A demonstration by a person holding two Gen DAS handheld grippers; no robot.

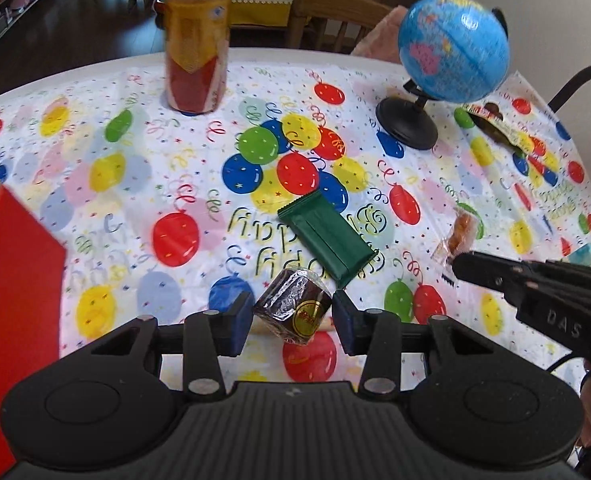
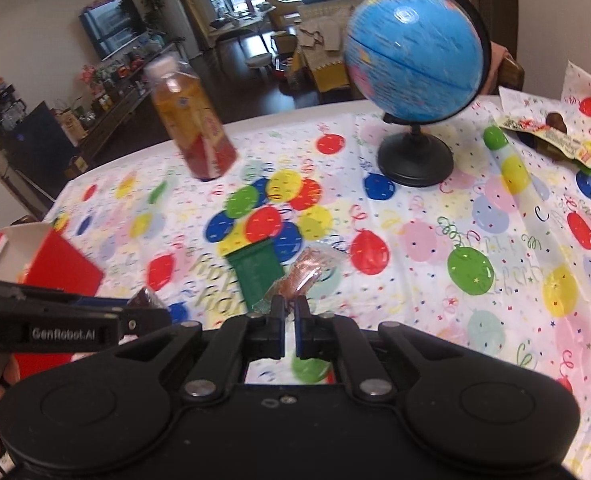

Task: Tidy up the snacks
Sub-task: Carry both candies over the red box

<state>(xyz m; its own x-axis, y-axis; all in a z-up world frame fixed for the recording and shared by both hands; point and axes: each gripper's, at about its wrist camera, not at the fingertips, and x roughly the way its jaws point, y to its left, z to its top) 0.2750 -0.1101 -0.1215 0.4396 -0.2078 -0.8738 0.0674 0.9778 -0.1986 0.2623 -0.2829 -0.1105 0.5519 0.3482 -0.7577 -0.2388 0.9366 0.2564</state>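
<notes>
You hold two grippers over a round worktop (image 1: 107, 92) covered by a glossy plastic cloth printed with balloons. Your left gripper (image 1: 293, 314) has its fingers pressed against one small brown cake (image 1: 293, 308), a blocky snack in crinkly clear wrap with a round gold label, lifted clear of the cloth. Your right gripper (image 2: 290, 314) has its fingers pressed together on the crimped end of one orange snack sachet (image 2: 305, 274) (thin, see-through film), which hangs above the cloth. One flat green foil bar (image 1: 325, 236), rectangular with serrated ends, lies on the cloth just beyond both grippers. One red cardboard box (image 2: 51, 264), open-topped, sits at the left edge. Farther back stand one clear plastic bottle (image 1: 195, 36) of amber drink with a red and yellow label, and one smooth blue globe (image 1: 453, 46) on a black round base. One more dark wrapped snack (image 2: 555, 136) lies at the far right.
</notes>
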